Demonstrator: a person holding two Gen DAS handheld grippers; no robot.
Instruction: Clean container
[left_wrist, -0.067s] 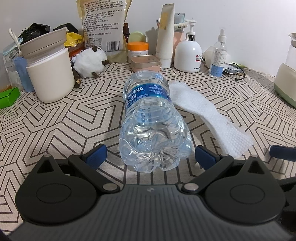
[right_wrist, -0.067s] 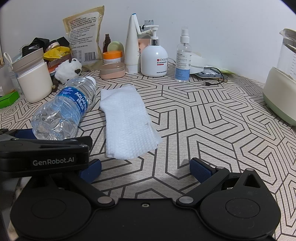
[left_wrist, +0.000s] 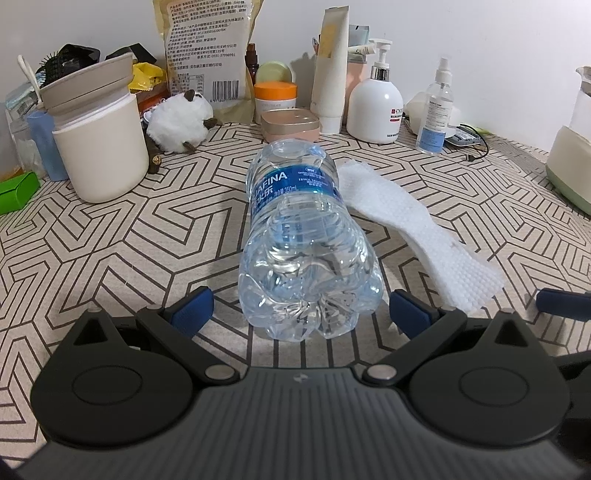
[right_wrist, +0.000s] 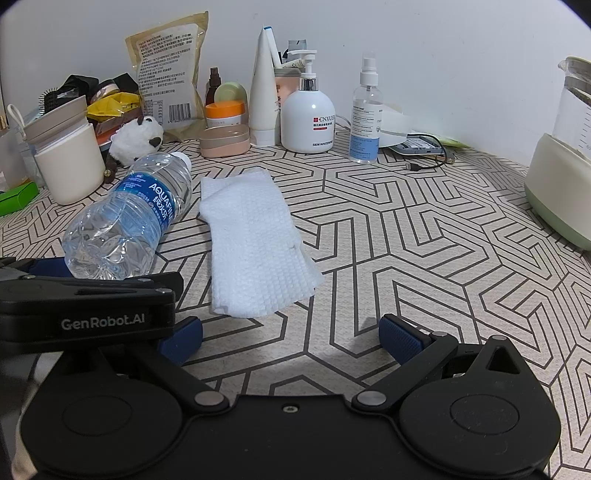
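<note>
Straight ahead in the left wrist view, the clear water bottle (left_wrist: 295, 236) lies on its side on the patterned table (left_wrist: 110, 229), its base toward the camera and its neck pointing to 12 o'clock. The left hand-held gripper (left_wrist: 301, 310) is spread wide, one blue pad at 9 o'clock of the bottle's base and the other at 3 o'clock, both just beside it with a gap showing. A white cloth (left_wrist: 413, 221) lies flat at 2 o'clock of the bottle, its near edge just beside the bottle's label. A cream canister (left_wrist: 99, 147) stands at 10 o'clock, and a white pump bottle (left_wrist: 375, 107) and a clear spray bottle (left_wrist: 434, 114) stand along the wall at 1 o'clock. From the right wrist view, the right hand-held gripper (right_wrist: 290, 339) is likewise wide apart and holds nothing, low over bare table. The white cloth (right_wrist: 251, 247) lies at 12 o'clock of it, well clear of the pads. The water bottle (right_wrist: 129, 218) lies at 10 o'clock, its white cap aimed toward 1 o'clock, its base just beyond the left hand-held gripper (right_wrist: 85, 291), which crosses the lower left of the view.
</note>
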